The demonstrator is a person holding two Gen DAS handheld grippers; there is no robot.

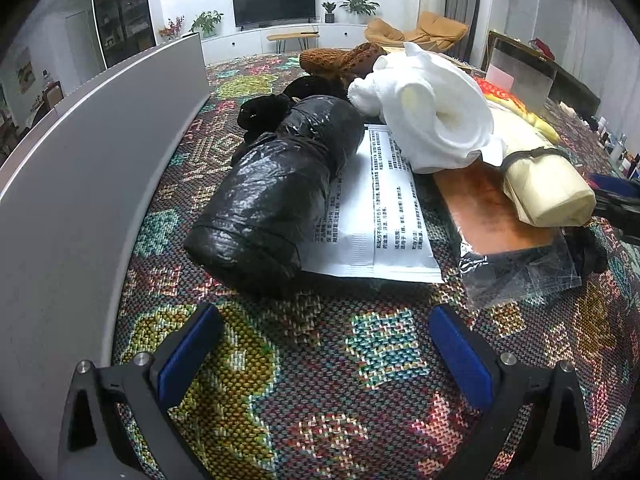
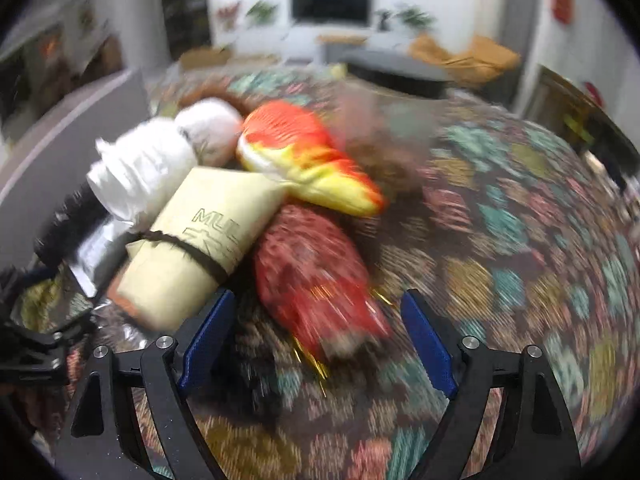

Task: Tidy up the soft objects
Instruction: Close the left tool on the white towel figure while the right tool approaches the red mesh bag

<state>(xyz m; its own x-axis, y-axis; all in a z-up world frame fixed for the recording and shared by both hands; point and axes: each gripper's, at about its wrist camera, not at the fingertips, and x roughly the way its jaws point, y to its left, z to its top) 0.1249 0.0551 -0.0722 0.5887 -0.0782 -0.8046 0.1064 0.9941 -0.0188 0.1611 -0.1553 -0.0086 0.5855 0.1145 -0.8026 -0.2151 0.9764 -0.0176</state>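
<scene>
Landmark: the cream roll, a beige rolled bundle with a dark band around it, lying on the woven patterned cloth.
Grey panel: standing upright along the cloth's left edge, well apart from the cream roll.
Black plastic bundle: a wrinkled bag rolled into a cylinder, far left of the cream roll, its side resting on the white printed packet.
Black fuzzy item: at the far end of the black bundle, touching it.
White towel roll: just left of the cream roll and leaning against it.
Brown knitted item: behind the towel, beyond the cream roll.
Orange flat pack: under the near end of the cream roll, with a clear wrapper at its near edge.
Left gripper: blue pads wide apart, nothing between them, over bare cloth in front of the black bundle.
Orange-and-yellow plush: in the blurred right wrist view, against the far right side of the cream roll.
Red patterned pouch: just right of the cream roll, touching it.
Right gripper: fingers spread, the near end of the red pouch lying between them; the blur hides whether a pad touches it.
</scene>
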